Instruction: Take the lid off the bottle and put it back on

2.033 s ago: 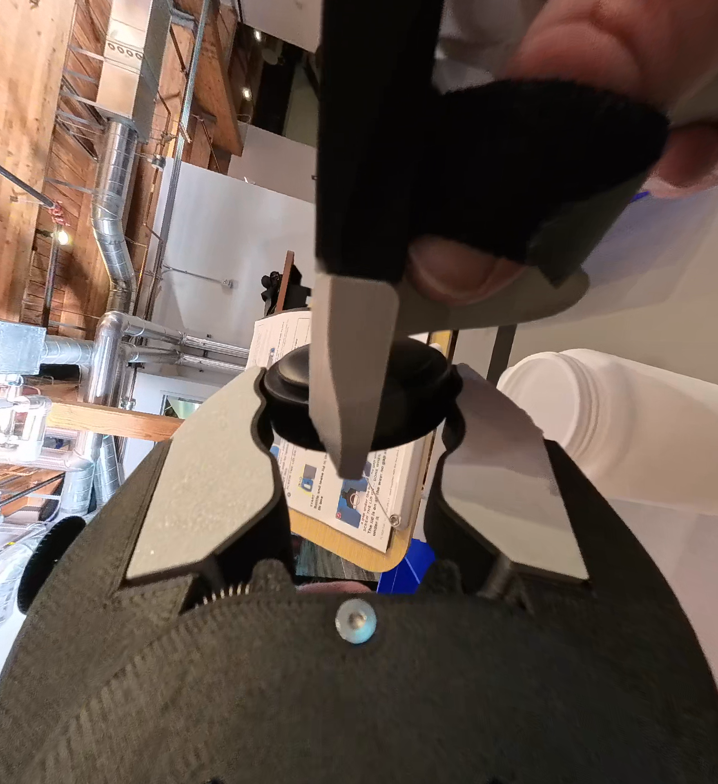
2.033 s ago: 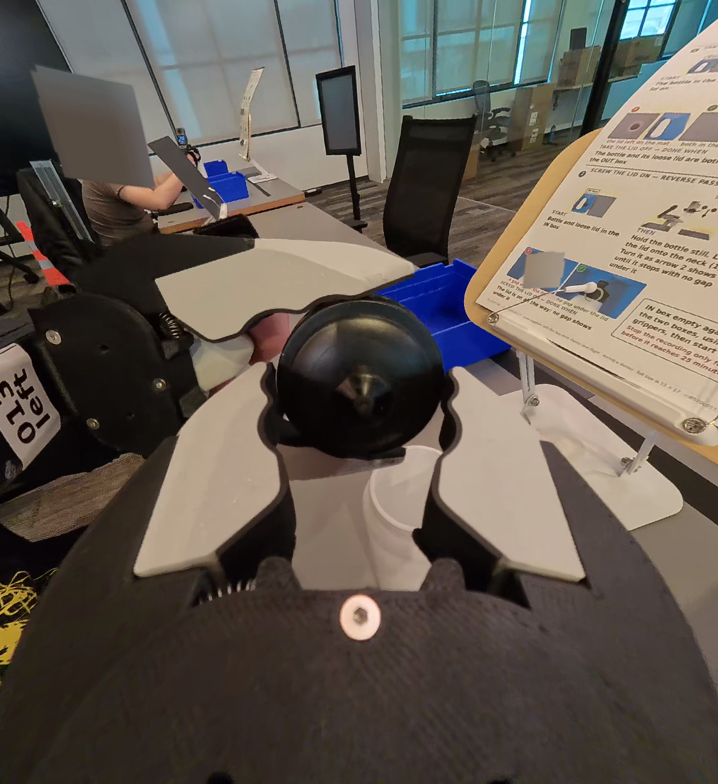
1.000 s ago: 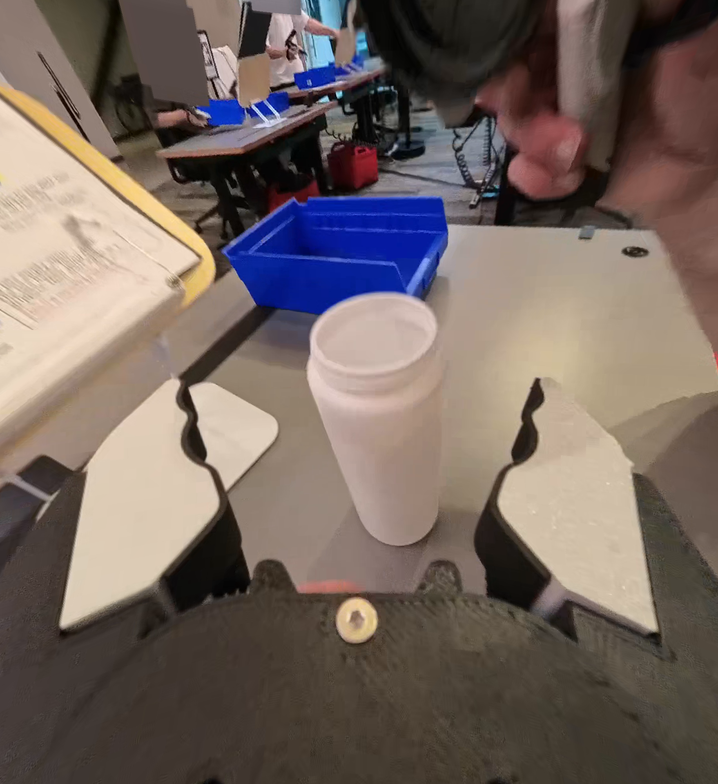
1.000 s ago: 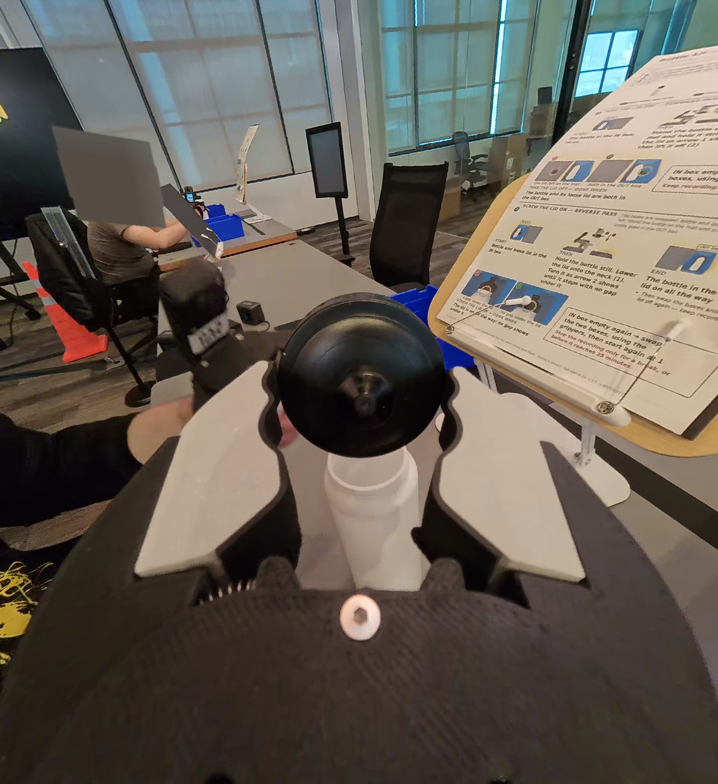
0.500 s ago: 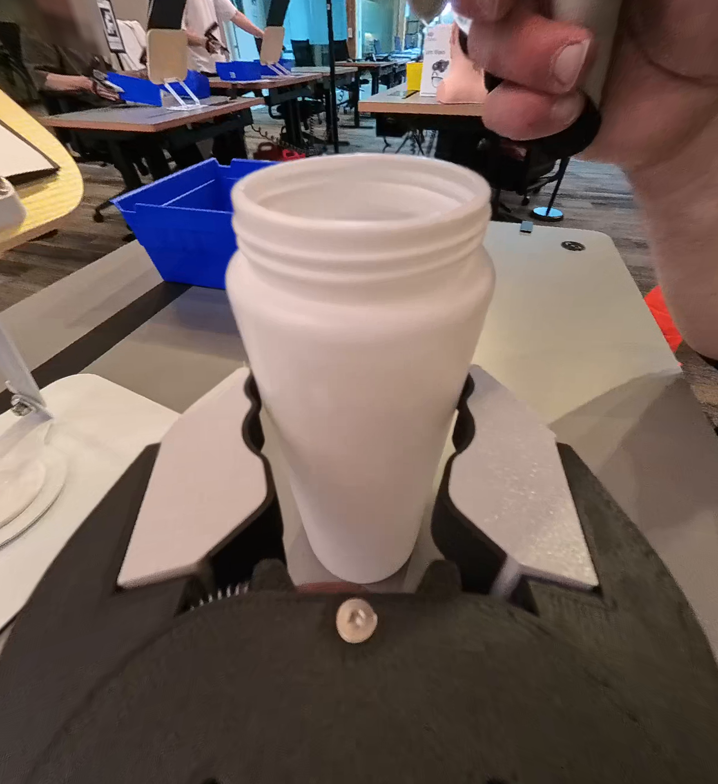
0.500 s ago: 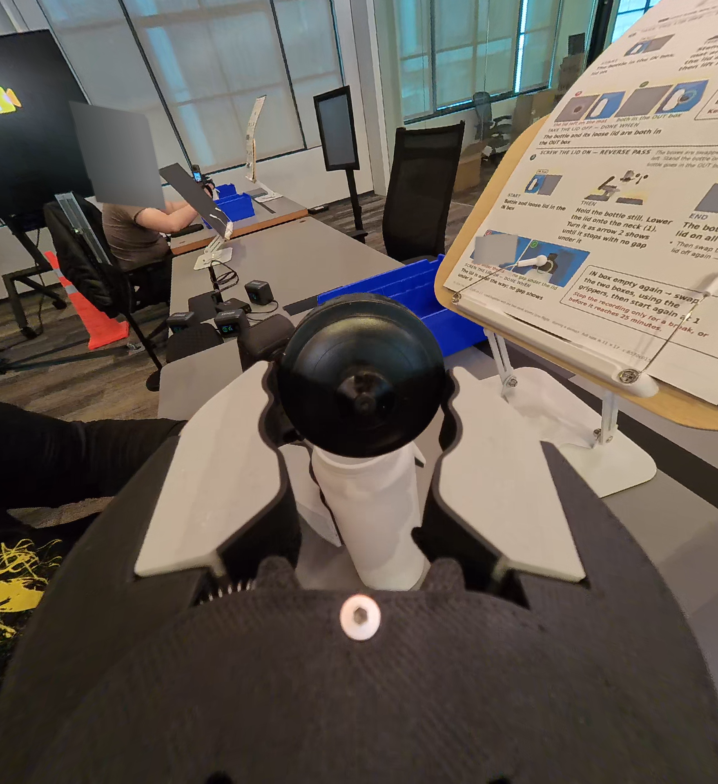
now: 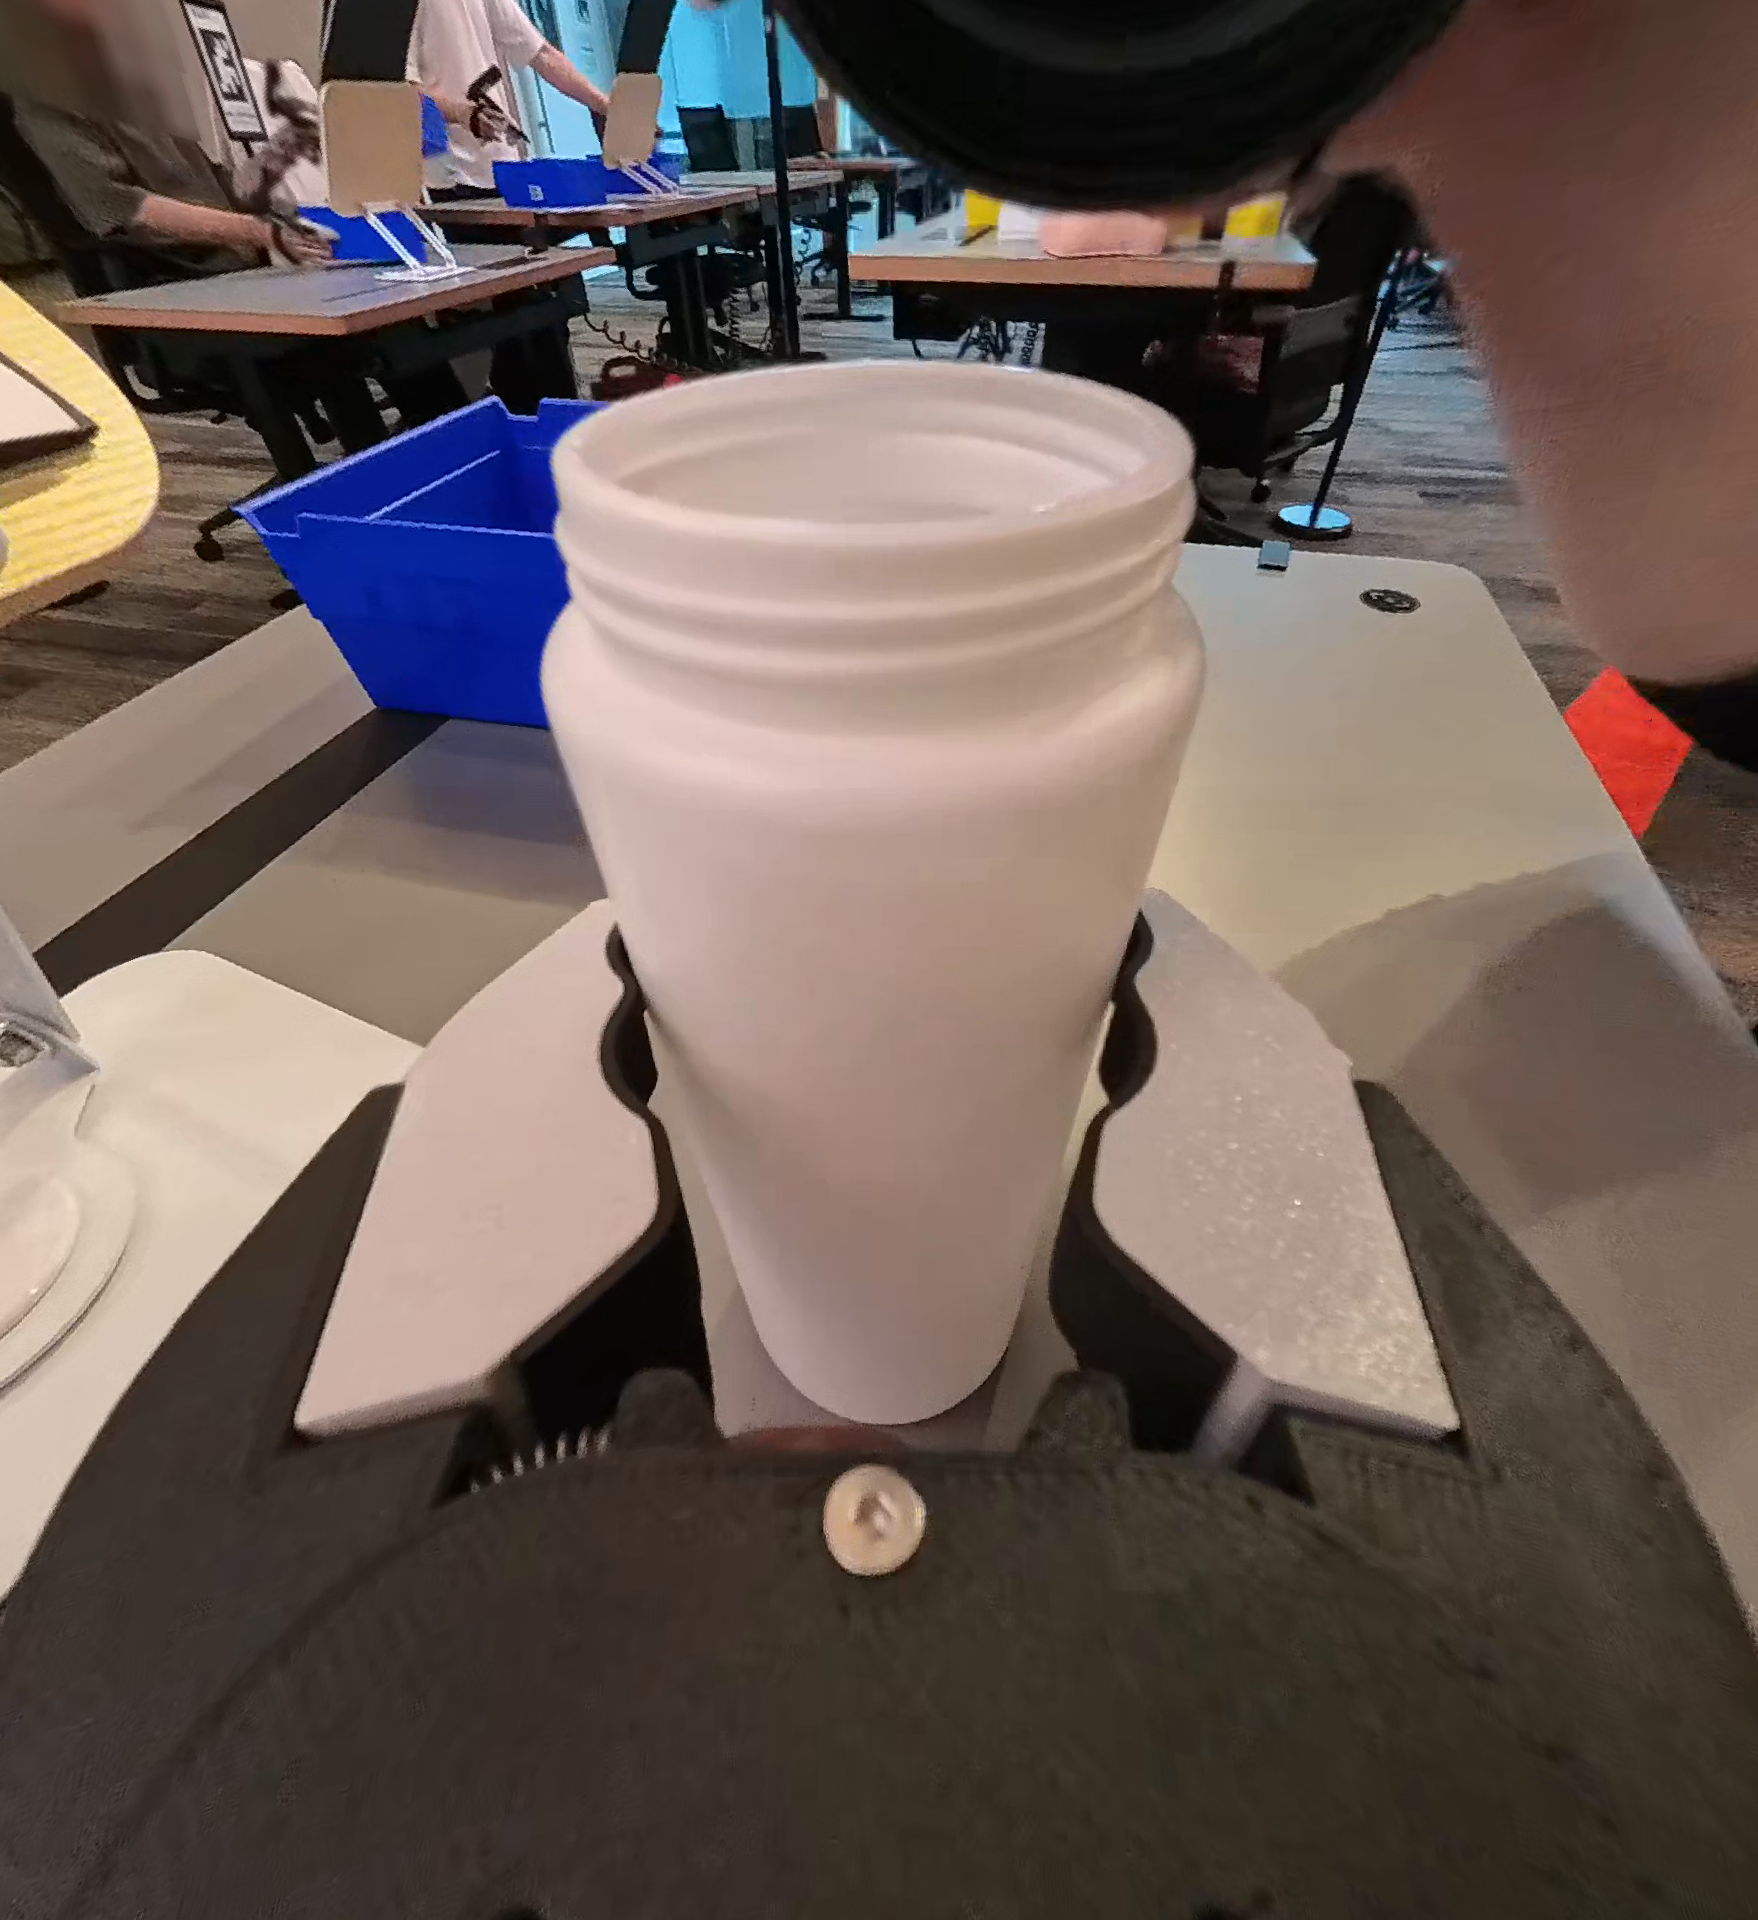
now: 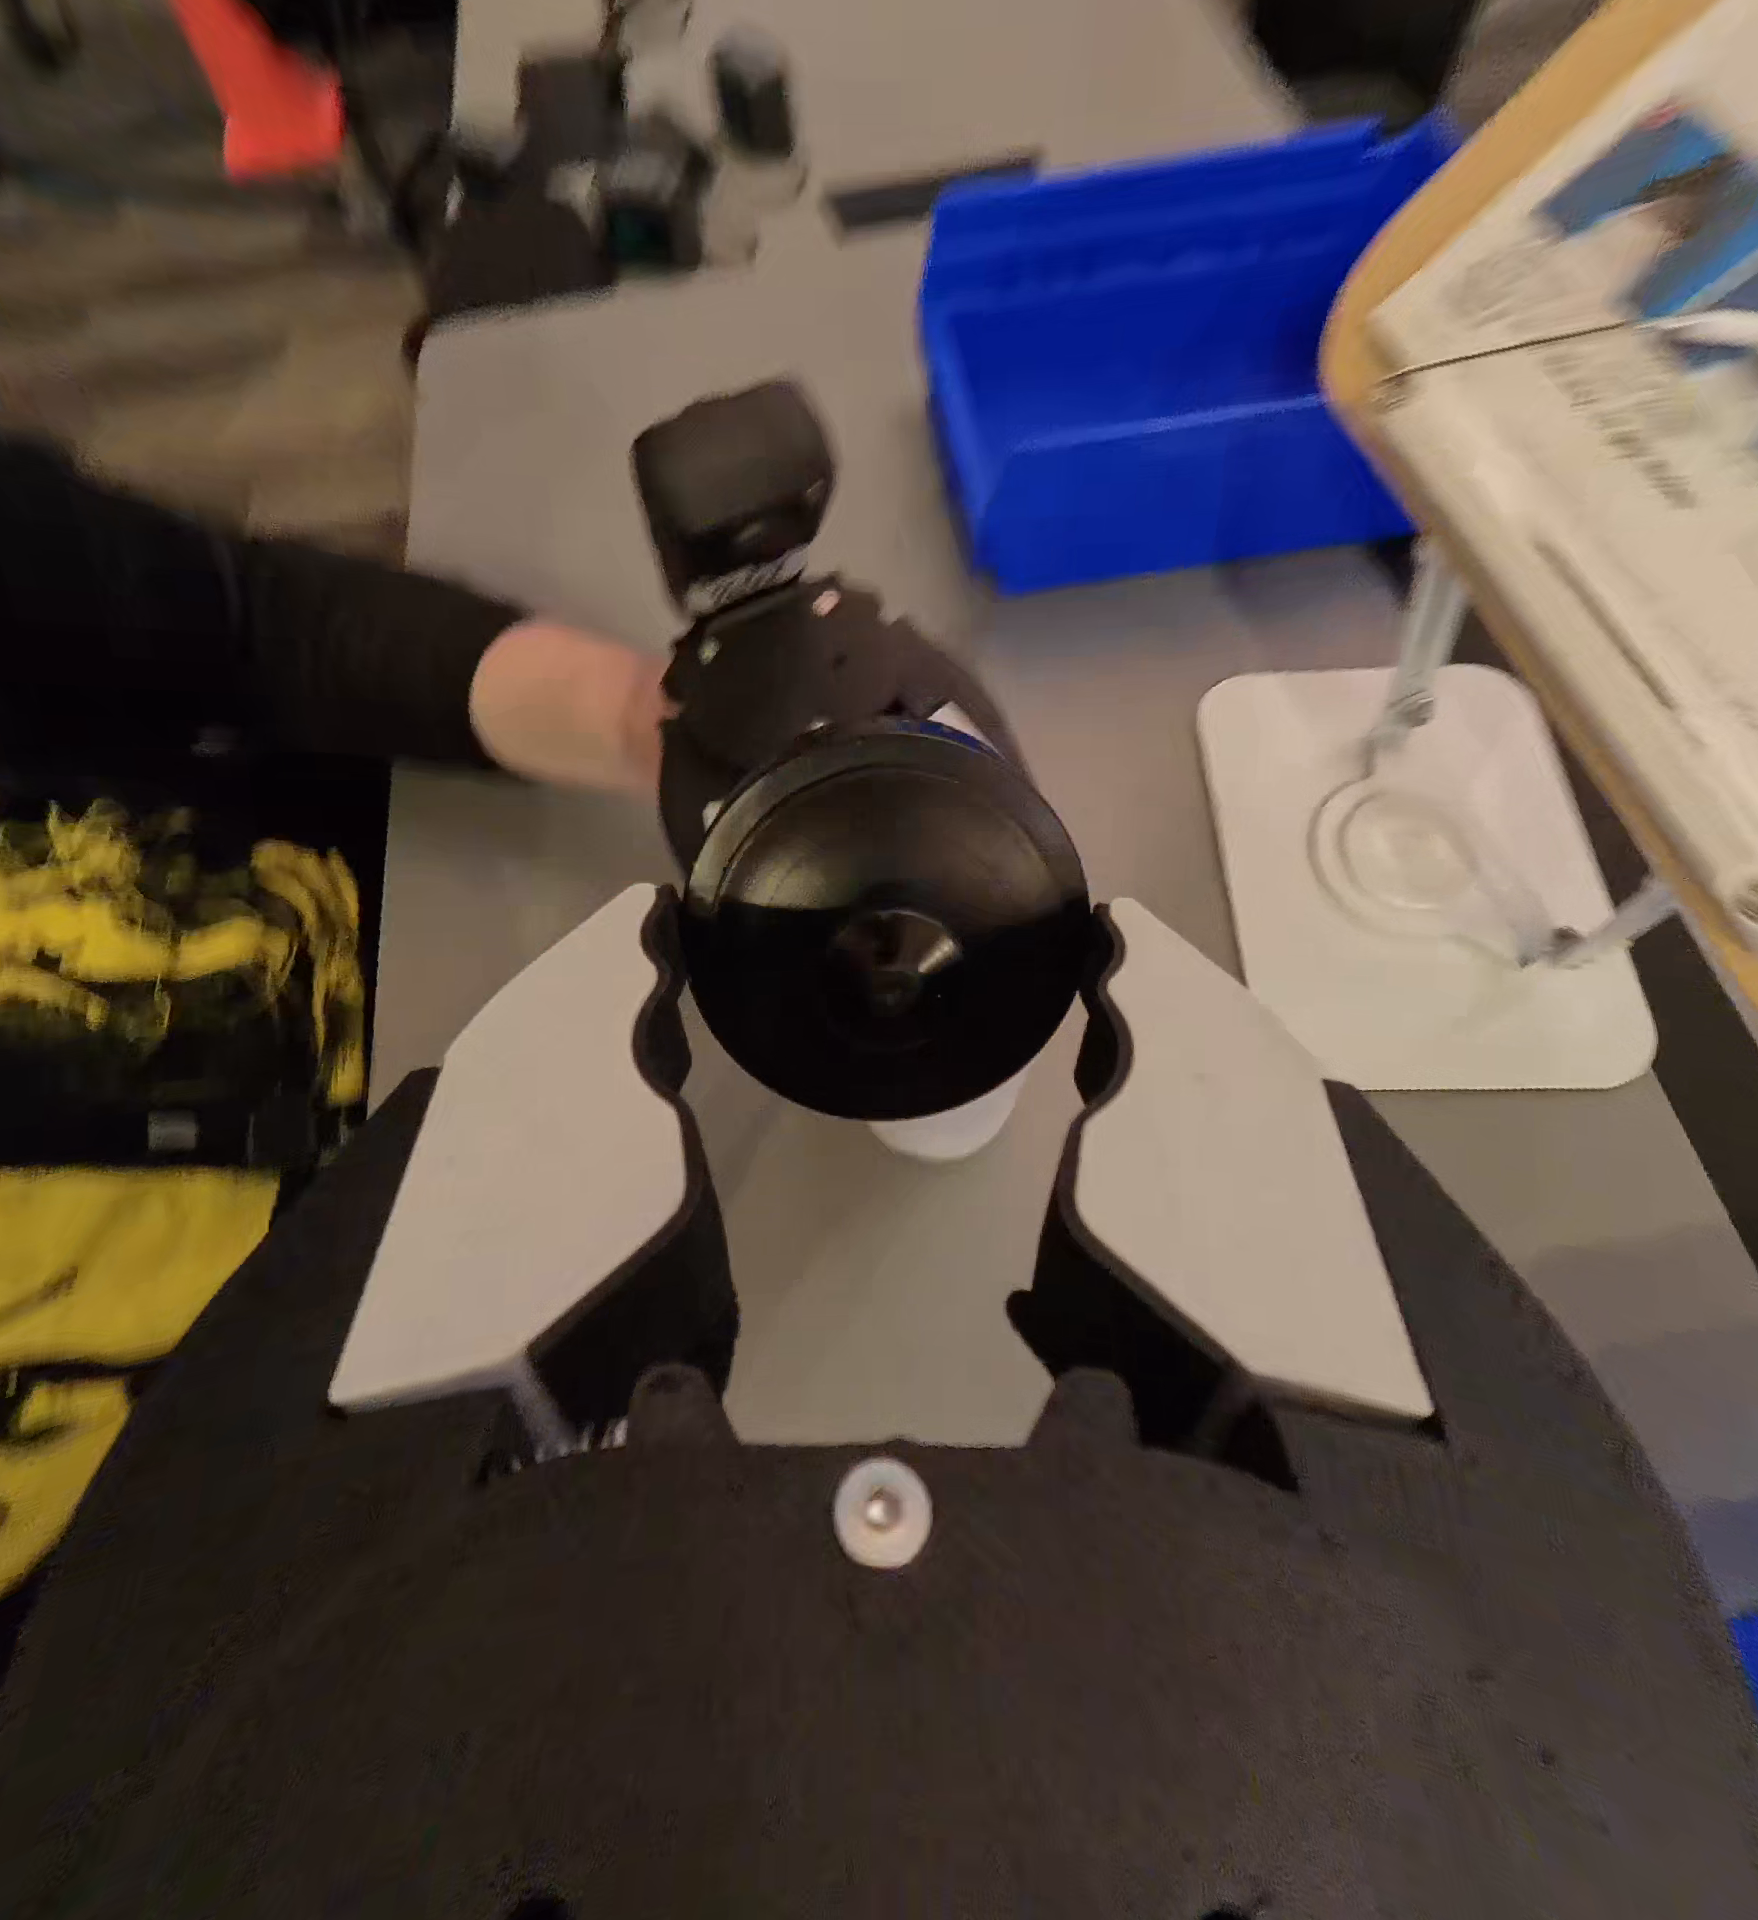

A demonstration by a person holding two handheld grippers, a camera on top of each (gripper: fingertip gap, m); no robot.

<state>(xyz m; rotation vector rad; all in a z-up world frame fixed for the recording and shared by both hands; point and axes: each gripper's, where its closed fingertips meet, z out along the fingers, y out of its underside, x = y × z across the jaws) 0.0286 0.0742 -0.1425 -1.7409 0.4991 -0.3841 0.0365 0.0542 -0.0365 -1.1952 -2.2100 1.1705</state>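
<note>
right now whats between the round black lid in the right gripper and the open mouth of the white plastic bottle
Nothing but air. In the left wrist view the black lid hangs above the white plastic bottle, whose open mouth is clear. The right wrist view looks down on the lid, hiding the gap.

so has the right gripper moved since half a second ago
Yes. The right gripper, shut on the black lid, has tipped to look down: the windows are gone, and the blue bin and grey table now fill its view.

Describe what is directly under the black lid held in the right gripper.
Under the black lid, the white bottle shows only as a sliver; its open mouth is covered here. The left gripper holding it shows behind.
</note>
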